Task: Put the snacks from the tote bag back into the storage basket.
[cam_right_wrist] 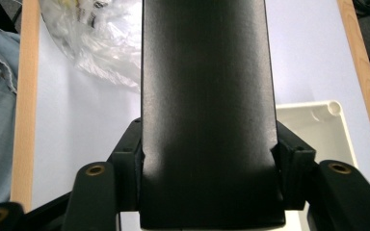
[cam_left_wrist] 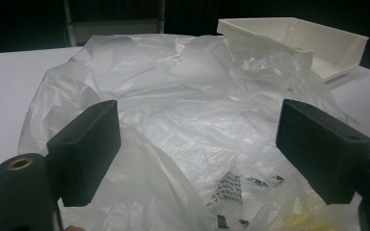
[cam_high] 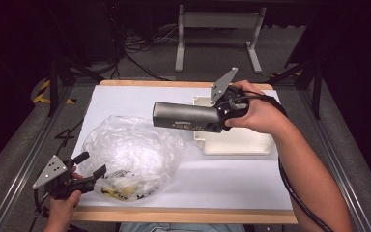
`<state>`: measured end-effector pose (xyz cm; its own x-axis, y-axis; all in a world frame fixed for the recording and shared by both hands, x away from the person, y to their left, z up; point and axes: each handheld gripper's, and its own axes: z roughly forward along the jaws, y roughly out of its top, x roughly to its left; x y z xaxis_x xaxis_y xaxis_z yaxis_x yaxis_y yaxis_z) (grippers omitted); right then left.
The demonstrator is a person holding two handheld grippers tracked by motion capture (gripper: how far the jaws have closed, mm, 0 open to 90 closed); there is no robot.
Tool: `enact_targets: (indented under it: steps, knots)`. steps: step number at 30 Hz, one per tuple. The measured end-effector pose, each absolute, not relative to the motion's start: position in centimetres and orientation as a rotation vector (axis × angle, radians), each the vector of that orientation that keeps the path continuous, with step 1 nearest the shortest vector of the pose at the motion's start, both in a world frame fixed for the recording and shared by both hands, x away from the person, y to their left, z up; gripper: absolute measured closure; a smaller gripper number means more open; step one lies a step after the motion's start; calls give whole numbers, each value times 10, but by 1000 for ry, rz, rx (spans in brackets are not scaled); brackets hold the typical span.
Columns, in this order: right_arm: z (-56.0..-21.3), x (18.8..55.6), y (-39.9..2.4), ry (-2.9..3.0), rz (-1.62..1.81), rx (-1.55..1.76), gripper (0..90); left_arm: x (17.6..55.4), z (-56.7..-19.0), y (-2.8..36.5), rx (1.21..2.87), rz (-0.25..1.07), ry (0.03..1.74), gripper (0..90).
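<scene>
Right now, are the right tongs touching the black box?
Touching. In the right gripper view, the two jaws of the right tongs press against both sides of the black box. The high view shows it held in the air above the table.

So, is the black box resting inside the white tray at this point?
No, in the high view the black box is held up in the right tool, above the table beside the white tray.

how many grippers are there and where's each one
2. The left gripper sits at the table's near left corner, jaws open at the clear plastic bag. The right gripper is raised over the white tray, clamped on a long black box.
</scene>
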<state>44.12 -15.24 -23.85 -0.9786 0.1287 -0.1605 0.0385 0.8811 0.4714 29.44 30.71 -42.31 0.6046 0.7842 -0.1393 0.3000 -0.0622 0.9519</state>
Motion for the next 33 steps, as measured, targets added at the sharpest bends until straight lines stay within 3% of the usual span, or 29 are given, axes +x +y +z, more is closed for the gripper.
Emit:
enact_targets:
  steps: [33]
  knots:
    - [-230,467,-249,2765,671,414,435,287,-425,311,1627,530,941,166]
